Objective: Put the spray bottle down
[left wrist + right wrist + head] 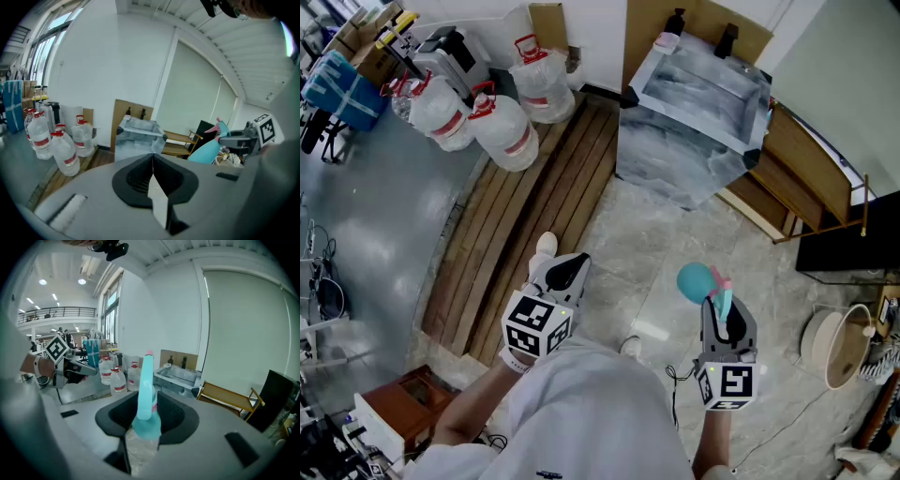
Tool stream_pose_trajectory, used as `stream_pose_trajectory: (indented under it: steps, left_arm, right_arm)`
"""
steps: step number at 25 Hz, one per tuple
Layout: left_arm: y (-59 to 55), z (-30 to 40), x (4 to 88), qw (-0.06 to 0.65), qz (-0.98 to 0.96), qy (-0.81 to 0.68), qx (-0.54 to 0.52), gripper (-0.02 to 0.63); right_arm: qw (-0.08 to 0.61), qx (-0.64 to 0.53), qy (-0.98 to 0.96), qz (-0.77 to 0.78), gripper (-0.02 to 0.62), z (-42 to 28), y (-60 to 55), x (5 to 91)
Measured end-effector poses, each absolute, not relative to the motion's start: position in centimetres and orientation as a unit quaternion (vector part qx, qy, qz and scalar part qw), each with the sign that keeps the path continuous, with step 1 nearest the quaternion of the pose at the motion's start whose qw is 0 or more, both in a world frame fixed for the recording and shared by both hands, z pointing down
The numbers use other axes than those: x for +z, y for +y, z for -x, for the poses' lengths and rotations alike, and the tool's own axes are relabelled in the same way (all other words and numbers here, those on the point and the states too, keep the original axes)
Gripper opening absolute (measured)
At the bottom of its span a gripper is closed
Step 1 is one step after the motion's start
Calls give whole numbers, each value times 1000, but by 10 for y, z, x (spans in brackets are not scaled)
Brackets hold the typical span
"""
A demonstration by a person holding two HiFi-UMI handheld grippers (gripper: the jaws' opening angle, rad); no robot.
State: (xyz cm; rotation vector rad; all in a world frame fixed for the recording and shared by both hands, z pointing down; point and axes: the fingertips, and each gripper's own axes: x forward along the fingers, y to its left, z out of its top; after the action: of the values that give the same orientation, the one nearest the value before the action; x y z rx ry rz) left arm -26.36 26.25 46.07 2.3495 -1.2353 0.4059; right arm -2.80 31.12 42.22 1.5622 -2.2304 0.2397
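The spray bottle point(697, 279) has a teal head with a pink nozzle tip and a clear body. My right gripper point(722, 317) is shut on it and holds it in the air above the pale stone floor. In the right gripper view the spray bottle point(146, 380) stands upright between the two dark pads, its clear body low in the jaws. My left gripper point(568, 272) hangs to the left over the edge of the wooden planks. In the left gripper view my left gripper point(152, 165) has its jaws pressed together with nothing between them, and the spray bottle point(210, 149) shows at the right.
Several large water jugs point(502, 131) stand at the back left on wooden planks point(534, 216). A plastic-wrapped basin point(698, 103) stands at the back, with a wooden bench point(802, 183) to its right. A round pale object point(836, 347) sits at the right, and a brown box point(412, 394) at the lower left.
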Motion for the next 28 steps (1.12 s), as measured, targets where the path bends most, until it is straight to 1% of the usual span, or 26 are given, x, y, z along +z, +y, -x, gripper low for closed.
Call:
stream_pose_trajectory:
  steps: [3,6,12,15,19,28]
  left_arm:
    - [352,210,434,238,-860,-433,128,5]
    - [414,164,426,257,-853,-437,123,5]
    - [479,99,418,263,-864,-411,124,5]
    - [487,77,422,267,-867,-400,130,5]
    - [473,58,417,255,-874,-394,127,5]
    - [415,78,406,227,-882,-394,125,5]
  right_arm:
    - [197,100,-805,-551,122,6,385,419]
    - [184,124,-809,-544,121,-15,433,422]
    - [173,139,-805,-550,121,-45,479,426]
    - [162,150,-798,-560,121,-61,484,424]
    - [148,146,-797,-568,121,-78,469,412]
    - [154,170,-782,-579,121,-70,420,425]
